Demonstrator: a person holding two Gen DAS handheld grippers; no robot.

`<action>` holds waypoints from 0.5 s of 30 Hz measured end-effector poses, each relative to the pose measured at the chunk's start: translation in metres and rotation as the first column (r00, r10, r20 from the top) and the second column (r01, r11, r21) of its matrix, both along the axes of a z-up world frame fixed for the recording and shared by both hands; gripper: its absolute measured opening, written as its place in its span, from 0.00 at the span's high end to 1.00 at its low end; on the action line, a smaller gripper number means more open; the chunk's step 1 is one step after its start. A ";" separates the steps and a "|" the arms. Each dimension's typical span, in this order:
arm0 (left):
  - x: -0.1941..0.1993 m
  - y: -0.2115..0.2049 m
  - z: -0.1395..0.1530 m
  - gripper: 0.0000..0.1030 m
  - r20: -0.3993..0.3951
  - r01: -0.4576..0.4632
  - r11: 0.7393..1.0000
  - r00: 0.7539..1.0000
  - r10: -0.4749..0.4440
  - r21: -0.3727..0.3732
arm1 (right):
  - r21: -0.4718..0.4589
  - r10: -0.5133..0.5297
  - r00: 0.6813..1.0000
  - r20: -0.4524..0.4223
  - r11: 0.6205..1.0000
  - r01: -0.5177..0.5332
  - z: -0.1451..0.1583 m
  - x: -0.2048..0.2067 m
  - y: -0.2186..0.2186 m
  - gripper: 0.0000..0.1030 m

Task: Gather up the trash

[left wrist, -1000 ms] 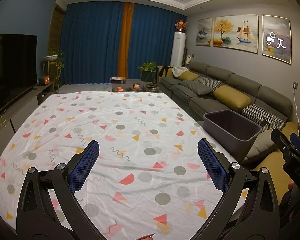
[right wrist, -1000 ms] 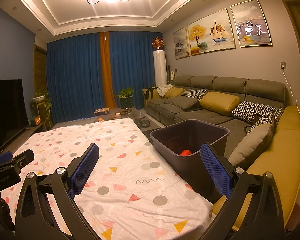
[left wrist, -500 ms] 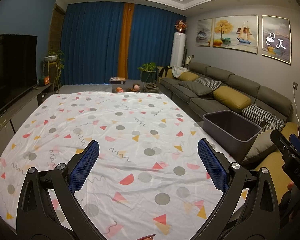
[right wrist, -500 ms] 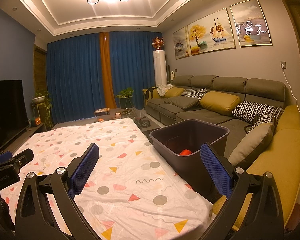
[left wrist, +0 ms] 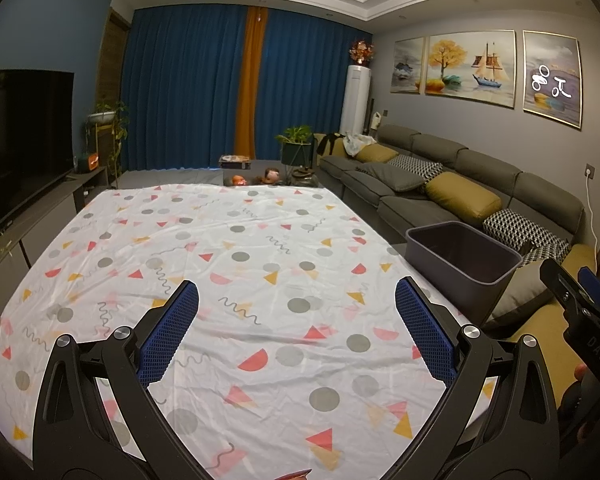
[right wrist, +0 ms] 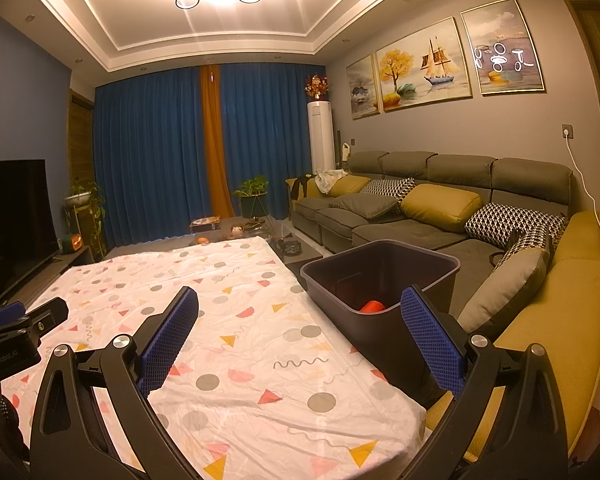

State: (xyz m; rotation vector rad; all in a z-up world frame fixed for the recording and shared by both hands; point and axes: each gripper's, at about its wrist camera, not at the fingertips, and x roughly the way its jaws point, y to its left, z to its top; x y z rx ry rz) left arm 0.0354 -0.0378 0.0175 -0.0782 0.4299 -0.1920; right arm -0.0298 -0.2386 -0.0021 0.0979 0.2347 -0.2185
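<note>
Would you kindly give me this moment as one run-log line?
left hand-held gripper: open, empty | right hand-held gripper: open, empty | bin: orange item inside | tablecloth: no trash seen

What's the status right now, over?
Left gripper open, empty. Right gripper open, empty. Orange item in dark bin beside patterned cloth. Nothing in the way.

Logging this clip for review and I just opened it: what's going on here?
A person holds two handheld grippers over a table covered with a patterned cloth. The left gripper and right gripper are both open and hold nothing. A dark bin stands beside the table's right edge, in front of the sofa, with something orange already inside. No trash shows on the cloth, apart from a reddish scrap at the left view's bottom edge.
</note>
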 end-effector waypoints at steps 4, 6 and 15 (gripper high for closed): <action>0.000 0.000 0.000 0.06 0.000 0.001 1.000 1.000 -0.001 0.001 | 0.002 0.000 1.000 -0.002 1.000 0.000 0.001 0.001 -0.001 0.05; 0.000 -0.001 0.001 0.06 0.000 0.003 1.000 1.000 -0.003 0.000 | 0.002 0.001 1.000 -0.002 1.000 0.000 0.001 0.001 -0.001 0.05; 0.003 -0.004 -0.001 0.07 -0.003 0.021 1.000 1.000 -0.021 0.003 | 0.003 0.002 1.000 -0.008 1.000 -0.002 0.001 0.003 -0.002 0.05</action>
